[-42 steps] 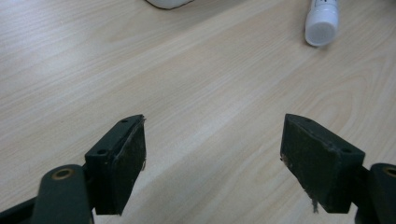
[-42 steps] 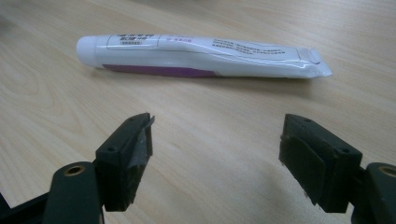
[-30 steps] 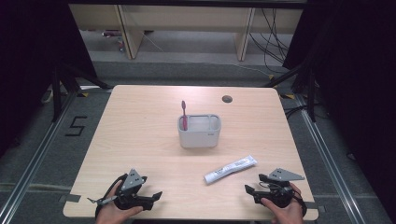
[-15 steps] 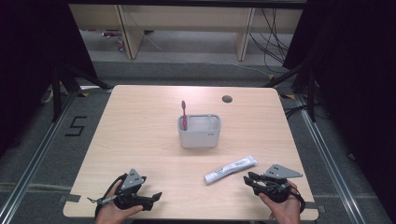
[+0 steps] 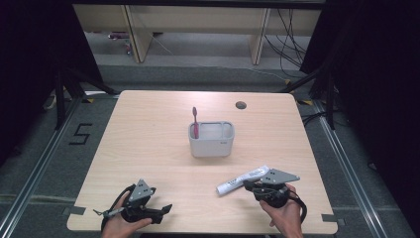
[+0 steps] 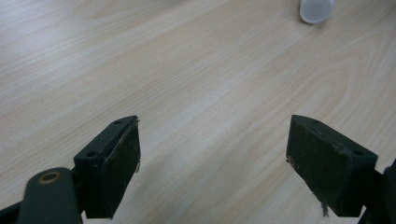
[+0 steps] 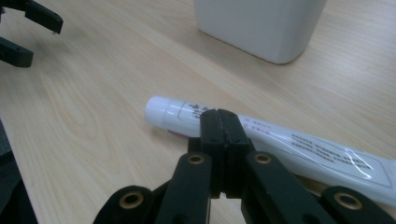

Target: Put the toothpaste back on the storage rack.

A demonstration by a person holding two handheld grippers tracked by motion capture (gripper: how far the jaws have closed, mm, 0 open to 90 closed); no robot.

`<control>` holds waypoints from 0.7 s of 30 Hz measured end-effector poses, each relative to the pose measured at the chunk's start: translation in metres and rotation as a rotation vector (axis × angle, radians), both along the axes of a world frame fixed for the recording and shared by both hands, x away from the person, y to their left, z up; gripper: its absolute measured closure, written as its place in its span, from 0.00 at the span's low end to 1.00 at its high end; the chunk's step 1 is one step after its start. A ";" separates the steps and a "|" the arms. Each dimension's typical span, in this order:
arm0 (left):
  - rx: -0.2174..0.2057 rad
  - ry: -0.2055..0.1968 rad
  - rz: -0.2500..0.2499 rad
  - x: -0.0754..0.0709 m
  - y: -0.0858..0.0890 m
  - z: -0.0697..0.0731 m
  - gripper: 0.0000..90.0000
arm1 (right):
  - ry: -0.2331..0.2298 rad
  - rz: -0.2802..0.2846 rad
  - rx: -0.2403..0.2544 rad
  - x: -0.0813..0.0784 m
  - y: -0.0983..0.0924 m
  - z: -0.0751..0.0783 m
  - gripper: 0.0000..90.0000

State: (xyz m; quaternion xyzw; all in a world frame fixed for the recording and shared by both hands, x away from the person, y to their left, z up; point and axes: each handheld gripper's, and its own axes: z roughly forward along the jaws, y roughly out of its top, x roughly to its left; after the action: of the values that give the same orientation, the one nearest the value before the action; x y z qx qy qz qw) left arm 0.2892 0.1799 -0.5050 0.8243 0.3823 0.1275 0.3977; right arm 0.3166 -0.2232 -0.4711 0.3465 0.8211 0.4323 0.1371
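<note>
Two black jaws of the right gripper (image 7: 219, 116) have just snapped together, empty, just beside the white plastic toothpaste tube (image 7: 280, 140) lying flat on the pale wooden table (image 5: 148, 129); the grasp likely needs reopening. Left gripper (image 6: 212, 163) gapes apart.

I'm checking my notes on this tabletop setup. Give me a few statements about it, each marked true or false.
1. The right gripper has its jaws shut together. True.
2. The toothpaste tube stands in the holder. False: it lies flat on the table.
3. A toothbrush stands in the grey holder. True.
4. The left gripper grips the tube. False: its jaws are open over bare wood.
</note>
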 end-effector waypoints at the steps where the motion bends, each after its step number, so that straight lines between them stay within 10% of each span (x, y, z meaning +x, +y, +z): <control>1: 0.000 0.000 0.000 0.000 0.000 0.000 0.19 | 0.000 0.000 0.000 0.000 0.000 0.000 1.00; 21: 0.019 -0.003 0.013 0.000 0.000 0.000 0.19 | 0.033 0.051 -0.046 0.031 0.049 -0.012 1.00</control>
State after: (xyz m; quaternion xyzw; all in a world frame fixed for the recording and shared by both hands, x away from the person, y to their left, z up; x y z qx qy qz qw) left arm 0.2891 0.1801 -0.5052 0.8252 0.3858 0.1351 0.3898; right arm 0.3472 -0.1742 -0.4829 0.3296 0.8415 0.4109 0.1203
